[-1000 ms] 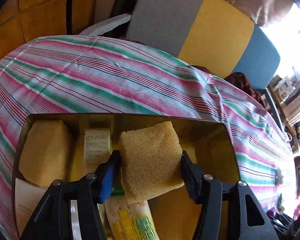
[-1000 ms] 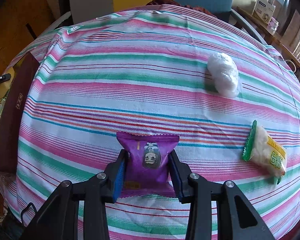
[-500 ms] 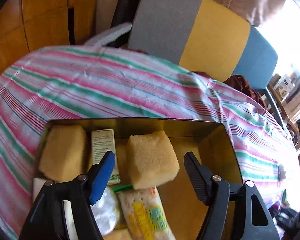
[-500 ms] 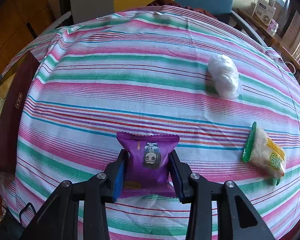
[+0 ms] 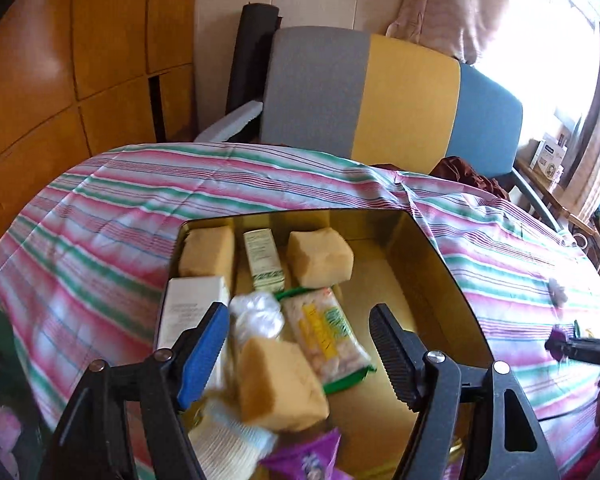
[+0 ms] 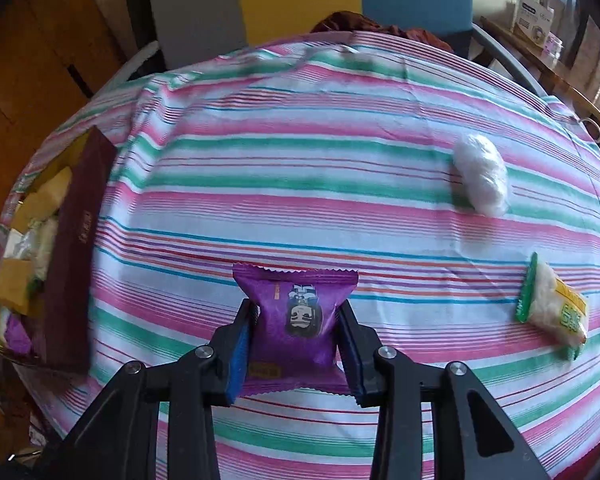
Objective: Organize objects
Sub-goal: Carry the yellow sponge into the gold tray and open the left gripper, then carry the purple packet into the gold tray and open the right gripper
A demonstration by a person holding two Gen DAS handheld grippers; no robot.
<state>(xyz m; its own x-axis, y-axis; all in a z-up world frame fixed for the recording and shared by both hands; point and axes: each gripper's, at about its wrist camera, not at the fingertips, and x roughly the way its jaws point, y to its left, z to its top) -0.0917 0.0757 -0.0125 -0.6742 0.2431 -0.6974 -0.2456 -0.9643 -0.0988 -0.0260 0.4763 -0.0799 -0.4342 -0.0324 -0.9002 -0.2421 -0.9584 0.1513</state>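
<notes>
My left gripper [image 5: 300, 328] is open and empty above a gold-lined box [image 5: 432, 264] on the striped tablecloth. The box holds three yellow sponges, one at the far middle [image 5: 320, 258], small cartons, a white bundle, a yellow-green snack bag [image 5: 326, 334] and a purple packet [image 5: 304, 460]. My right gripper [image 6: 296, 320] is shut on a purple snack packet [image 6: 296, 312], held just above the cloth. The box shows at the left of the right wrist view, with its dark outer wall [image 6: 74, 248] facing me.
A white wrapped bundle [image 6: 482, 174] and a yellow-green snack bag [image 6: 556, 308] lie on the cloth at the right. A grey, yellow and blue chair back [image 5: 380, 96] stands behind the table. Shelves with boxes stand at the far right.
My left gripper opened and let the sponge go into the box, then drew back and up. My right gripper kept its hold on the purple packet and shifted a little, bringing the box into view.
</notes>
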